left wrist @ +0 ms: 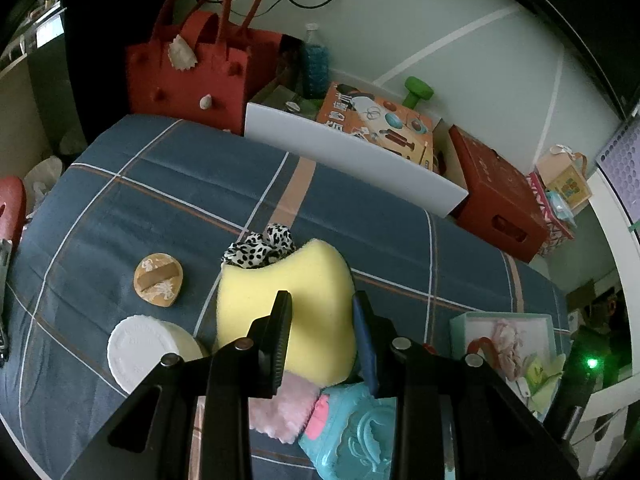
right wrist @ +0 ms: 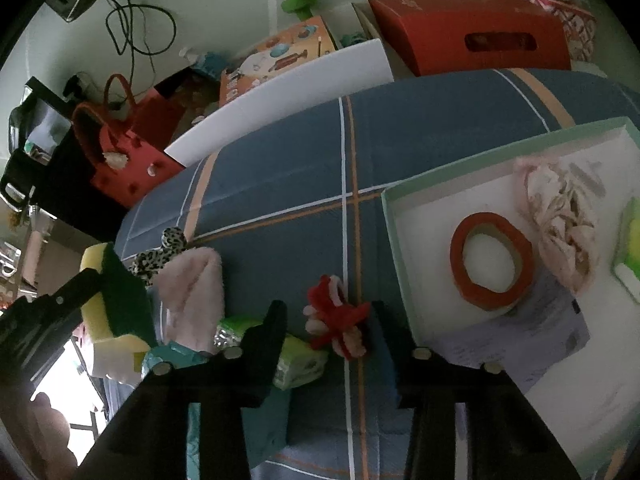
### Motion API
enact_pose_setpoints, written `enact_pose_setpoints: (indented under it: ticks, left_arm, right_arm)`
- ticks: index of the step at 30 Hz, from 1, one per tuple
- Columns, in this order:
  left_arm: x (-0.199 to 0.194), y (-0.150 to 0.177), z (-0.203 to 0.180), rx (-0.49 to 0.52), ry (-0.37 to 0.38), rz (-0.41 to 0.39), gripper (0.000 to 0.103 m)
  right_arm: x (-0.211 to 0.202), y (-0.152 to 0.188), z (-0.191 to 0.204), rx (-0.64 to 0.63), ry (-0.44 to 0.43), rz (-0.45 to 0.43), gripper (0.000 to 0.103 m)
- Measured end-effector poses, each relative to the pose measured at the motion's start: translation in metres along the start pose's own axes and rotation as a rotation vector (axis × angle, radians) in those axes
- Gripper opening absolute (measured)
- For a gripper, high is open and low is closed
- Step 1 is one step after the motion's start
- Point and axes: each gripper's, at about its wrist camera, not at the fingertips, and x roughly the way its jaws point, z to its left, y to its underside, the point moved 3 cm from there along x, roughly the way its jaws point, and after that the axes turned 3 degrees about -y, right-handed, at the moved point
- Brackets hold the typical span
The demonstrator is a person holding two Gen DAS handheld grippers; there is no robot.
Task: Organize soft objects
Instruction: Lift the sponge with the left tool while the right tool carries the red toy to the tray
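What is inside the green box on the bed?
Inside the green box lie a red ring, a pale pink scrunchie and something green cut off by the picture's edge; part of the floor is covered.

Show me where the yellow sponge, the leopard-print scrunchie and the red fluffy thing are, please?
yellow sponge (left wrist: pixel 304 280), left wrist view, on its broad upper face.
leopard-print scrunchie (left wrist: pixel 260 248), left wrist view, on the ruffled fabric behind the sponge.
red fluffy thing (right wrist: pixel 338 322), right wrist view, on its red middle.
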Motion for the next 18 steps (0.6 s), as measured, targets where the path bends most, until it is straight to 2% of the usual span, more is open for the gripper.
enact_pose_setpoints:
  ticks: [2,3,7,9,18]
  left_arm:
    - [-0.001,0.000,0.000,-0.004,0.001,-0.002,0.032]
    - [-0.001,0.000,0.001,-0.006,0.002,-0.003,0.032]
    - [-0.001,-0.001,0.001,-0.008,0.003,-0.003,0.032]
    - [-0.001,-0.001,0.001,-0.006,0.003,-0.001,0.032]
    - [-0.001,0.000,0.002,-0.010,0.006,0.004,0.032]
  right_arm:
    - [0.003,0.000,-0.002,0.008,-0.001,0.004,0.037]
    - [0.005,0.001,-0.003,0.013,0.004,0.007,0.033]
    - [0.012,0.001,-0.006,0.030,0.004,0.019,0.032]
    - [0.015,0.001,-0.008,0.041,0.005,0.026,0.028]
    - [0.026,0.004,-0.014,0.048,0.016,0.036,0.023]
